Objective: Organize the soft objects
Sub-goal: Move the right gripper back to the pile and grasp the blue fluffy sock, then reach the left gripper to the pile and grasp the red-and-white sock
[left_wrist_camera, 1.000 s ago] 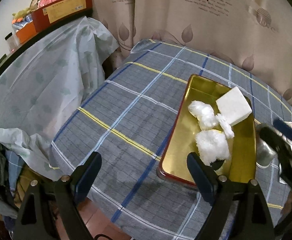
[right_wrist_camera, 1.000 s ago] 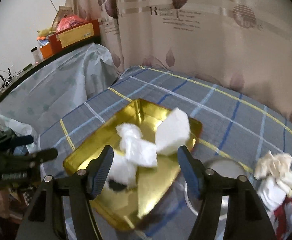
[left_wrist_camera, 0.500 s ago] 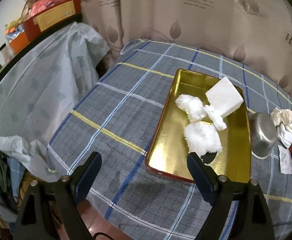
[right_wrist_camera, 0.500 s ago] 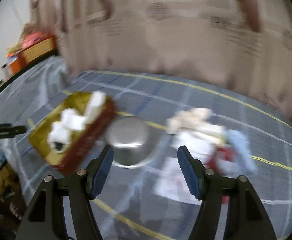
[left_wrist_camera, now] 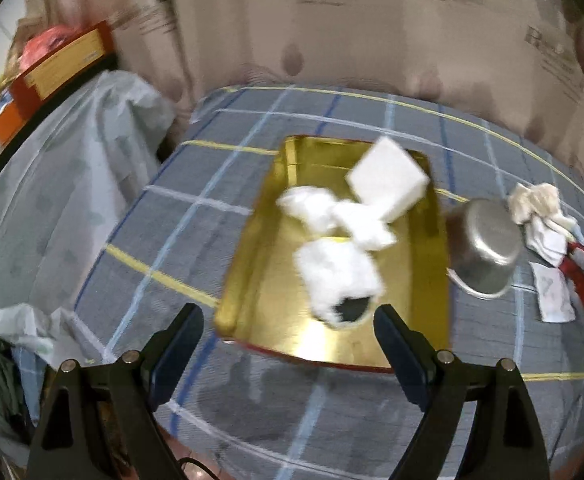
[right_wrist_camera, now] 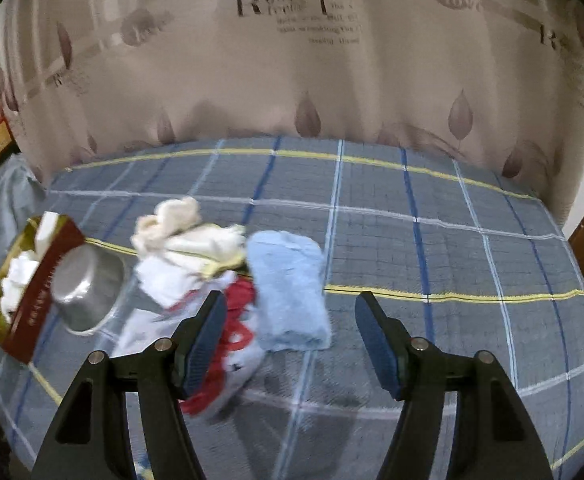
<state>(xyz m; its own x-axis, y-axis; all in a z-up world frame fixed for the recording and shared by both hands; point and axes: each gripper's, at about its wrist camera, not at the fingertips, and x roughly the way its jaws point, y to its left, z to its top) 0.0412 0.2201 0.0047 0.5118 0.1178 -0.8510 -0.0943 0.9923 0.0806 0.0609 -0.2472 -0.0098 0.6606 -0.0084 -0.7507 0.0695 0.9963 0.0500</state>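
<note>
While I look down at the plaid-covered table (right_wrist_camera: pixel 471 248), the light blue folded towel (right_wrist_camera: pixel 288 292) lies near its middle, just beside a heap of cream and white cloths (right_wrist_camera: pixel 188 240) with a red-trimmed one (right_wrist_camera: pixel 232 344). My right gripper (right_wrist_camera: pixel 288 340) hangs over the towel, jaws apart, grasping nothing. Toward the table's left edge sits the gold rectangular metal tray (left_wrist_camera: pixel 264 280), holding a white foam block (left_wrist_camera: pixel 387 178) and white fluffy wads (left_wrist_camera: pixel 335 276). An upturned steel bowl (left_wrist_camera: pixel 483 248) touches its side. My left gripper (left_wrist_camera: pixel 288 340) gapes empty by the near edge.
</note>
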